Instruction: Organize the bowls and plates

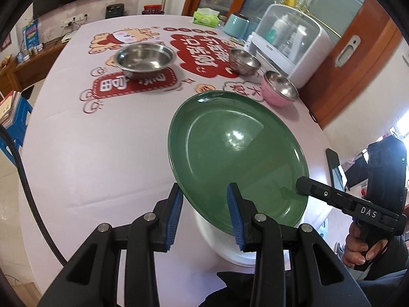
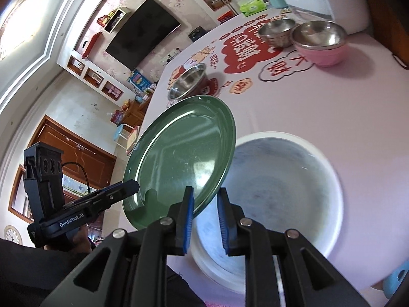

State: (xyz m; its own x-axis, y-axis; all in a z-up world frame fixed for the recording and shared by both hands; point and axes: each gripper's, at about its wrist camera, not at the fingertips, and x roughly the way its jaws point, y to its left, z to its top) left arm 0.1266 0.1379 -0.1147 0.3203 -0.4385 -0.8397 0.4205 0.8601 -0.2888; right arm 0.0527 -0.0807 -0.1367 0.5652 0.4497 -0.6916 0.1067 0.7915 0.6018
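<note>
Green plate (image 1: 237, 151) tilted over white plate (image 2: 281, 186), held by both tongs, left (image 1: 205, 213) and right (image 2: 204, 220); next, lowering to stack

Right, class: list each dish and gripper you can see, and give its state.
green plate: lifted, tilted, partly over the white plate.
white plate: lying flat, empty.
large steel bowl: upright, empty.
small steel bowl: upright, empty.
pink bowl: upright, empty, beside the small steel bowl.
right gripper: shut on the green plate's rim.
left gripper: plate rim between its pads; grip unclear.
</note>
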